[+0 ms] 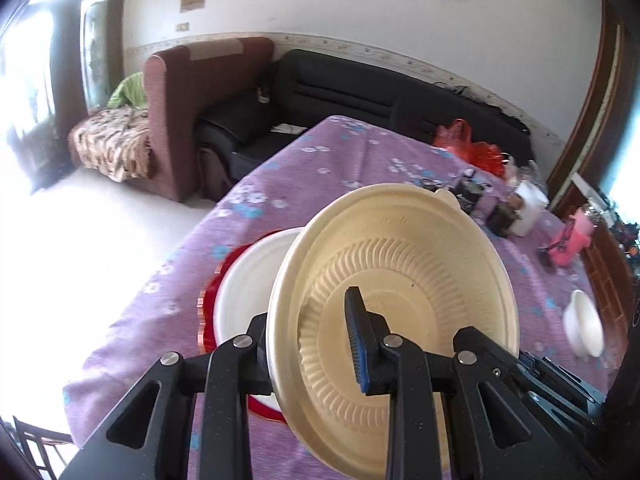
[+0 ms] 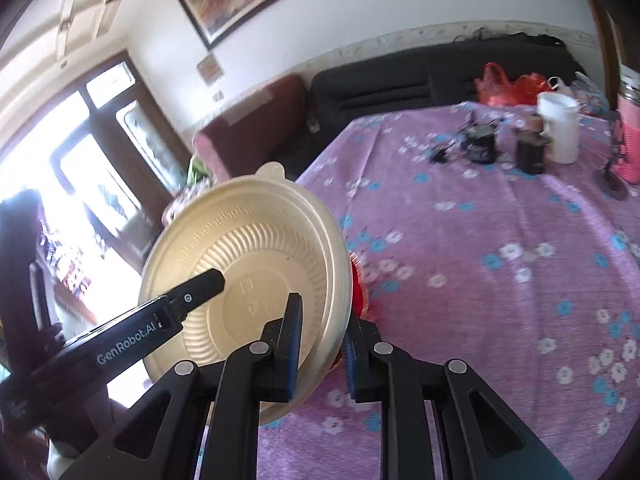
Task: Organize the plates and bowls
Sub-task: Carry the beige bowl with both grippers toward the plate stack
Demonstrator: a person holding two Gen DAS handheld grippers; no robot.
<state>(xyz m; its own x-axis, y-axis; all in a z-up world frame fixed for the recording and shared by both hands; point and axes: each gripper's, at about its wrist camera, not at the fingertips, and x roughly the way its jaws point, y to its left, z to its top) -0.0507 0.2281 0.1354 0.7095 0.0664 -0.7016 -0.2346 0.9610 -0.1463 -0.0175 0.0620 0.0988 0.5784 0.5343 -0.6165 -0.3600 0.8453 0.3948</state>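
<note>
Here, reading from the left of the table to the right:

Red plate (image 1: 208, 300): lies flat on the purple flowered tablecloth (image 1: 320, 160) near the left edge, mostly covered; only its scalloped rim shows.

White dish (image 1: 244, 280): sits on the red plate, partly hidden behind the raised cream dish.

Left gripper (image 1: 310, 344): nearly pressed together, pinching the near left rim of the cream dish (image 1: 400, 248); one finger is outside the wall, the other, blue-padded, inside.

Cream dish: a thin moulded disposable bowl or lid with fluted sides and a small tab on its far rim. It is held up off the table, tilted, above the red plate and white dish, between both grippers.

Right gripper (image 2: 320, 344): jaws close together, clamping the opposite rim, one finger inside and one outside.

How it will handle: I judge it very light, a little flexible and easily dented, with a smooth surface that could slip. The rim is the stiffest place to grip; two opposite holds keep it from twisting.

Small white bowl (image 1: 584, 328): rests alone on the cloth at the right, well apart from the stack.

Far right clutter: dark cups (image 2: 480, 146), a white mug (image 2: 560, 128) and red bags (image 2: 508, 84) at the table's far end.
</note>
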